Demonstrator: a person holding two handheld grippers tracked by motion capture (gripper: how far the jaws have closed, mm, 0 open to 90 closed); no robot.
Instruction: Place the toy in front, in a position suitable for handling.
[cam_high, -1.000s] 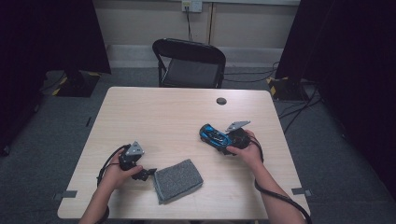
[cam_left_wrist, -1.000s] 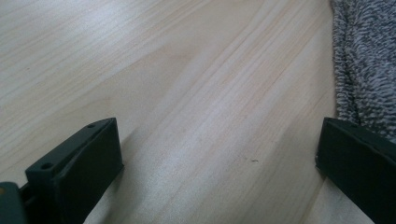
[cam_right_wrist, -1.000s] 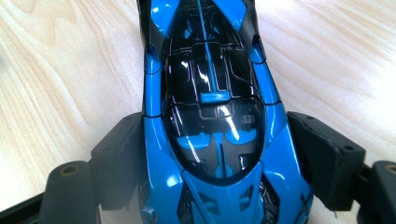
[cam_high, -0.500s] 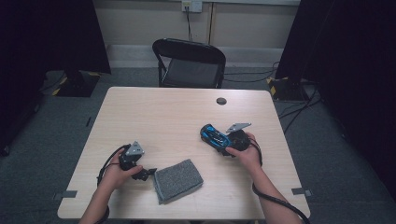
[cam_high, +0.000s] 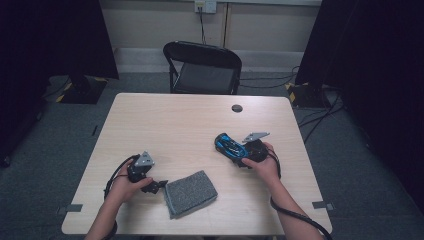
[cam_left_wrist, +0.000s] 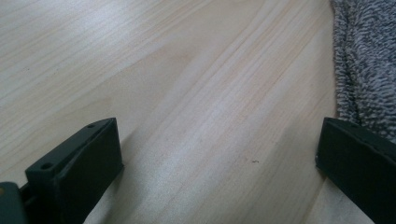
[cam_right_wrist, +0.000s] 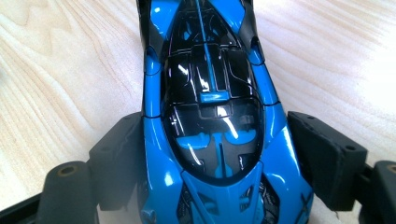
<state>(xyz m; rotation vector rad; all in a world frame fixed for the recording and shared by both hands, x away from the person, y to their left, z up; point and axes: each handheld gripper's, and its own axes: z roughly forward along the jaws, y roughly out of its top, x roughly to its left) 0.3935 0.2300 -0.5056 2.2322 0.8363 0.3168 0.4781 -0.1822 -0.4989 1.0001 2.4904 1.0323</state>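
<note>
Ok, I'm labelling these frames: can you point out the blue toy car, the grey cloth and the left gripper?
blue toy car (cam_right_wrist: 212, 107): right gripper view, on its glossy black roof.
grey cloth (cam_high: 191, 192): high view, middle of its folded top.
left gripper (cam_left_wrist: 219, 163): left gripper view, midway between its two black fingertips.

Both forearms are bare, no sleeves in sight. Each hand carries a black gripper: the left gripper (cam_high: 159, 185) and the right gripper (cam_high: 235, 151) each bear a grey three-cornered plate on top and trail a black cable that loops back along the arm. Their fingers (cam_left_wrist: 79, 163) are blocky matte black pads with small round screw holes
</note>
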